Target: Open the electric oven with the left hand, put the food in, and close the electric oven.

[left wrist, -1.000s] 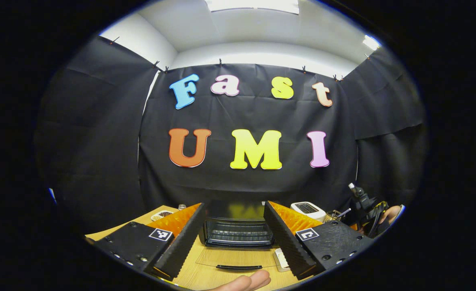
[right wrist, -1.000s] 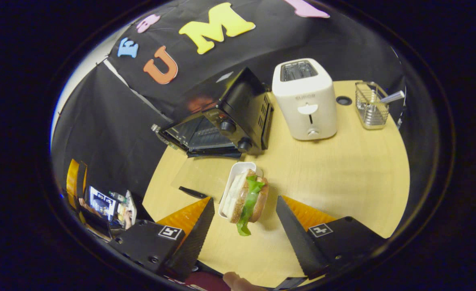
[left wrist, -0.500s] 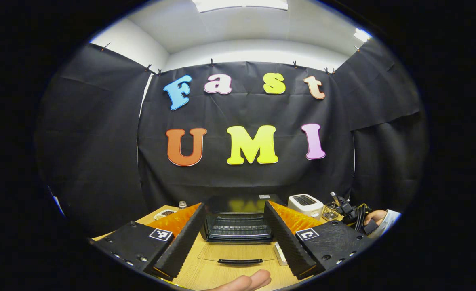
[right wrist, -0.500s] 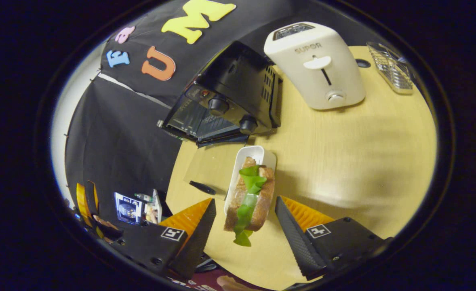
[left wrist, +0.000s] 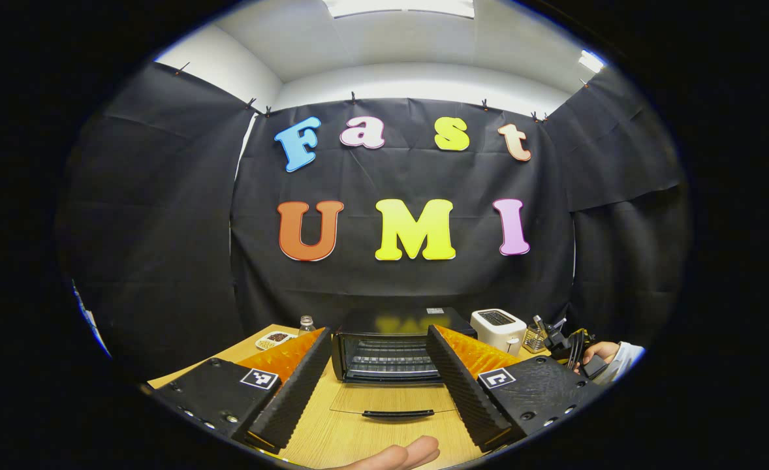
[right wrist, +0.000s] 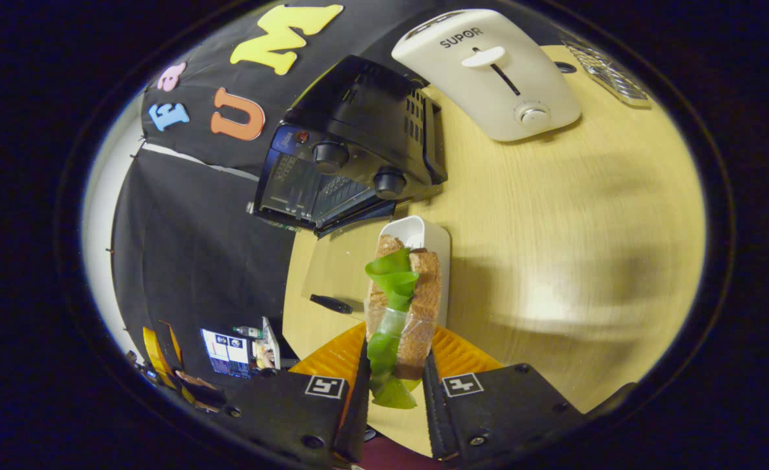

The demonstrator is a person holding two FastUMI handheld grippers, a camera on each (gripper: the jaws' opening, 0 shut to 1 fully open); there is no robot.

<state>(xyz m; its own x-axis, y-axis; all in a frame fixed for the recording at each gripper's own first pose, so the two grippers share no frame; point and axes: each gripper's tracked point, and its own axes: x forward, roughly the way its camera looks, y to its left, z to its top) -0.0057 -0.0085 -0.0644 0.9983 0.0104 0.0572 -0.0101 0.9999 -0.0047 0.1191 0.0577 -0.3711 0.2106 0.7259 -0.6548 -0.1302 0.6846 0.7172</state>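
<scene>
Squeezing the sandwich from both sides, the right claw has its two fingers pressed on the bread, with green lettuce hanging down between them. The sandwich sits at the near end of a white dish on the counter, right in front of this claw. Past the dish, farther ahead and a bit to the left, is the black oven. Its glass door lies flat on the counter, so the oven is open. A white toaster stands ahead and to the right of the claw, beside the oven. In the left gripper view, the left claw is wide open and holds nothing. The open oven shows straight ahead between its fingers, with the wire rack inside, and the door handle is close in front. A hand shows just below this claw. The toaster is ahead and to its right.
</scene>
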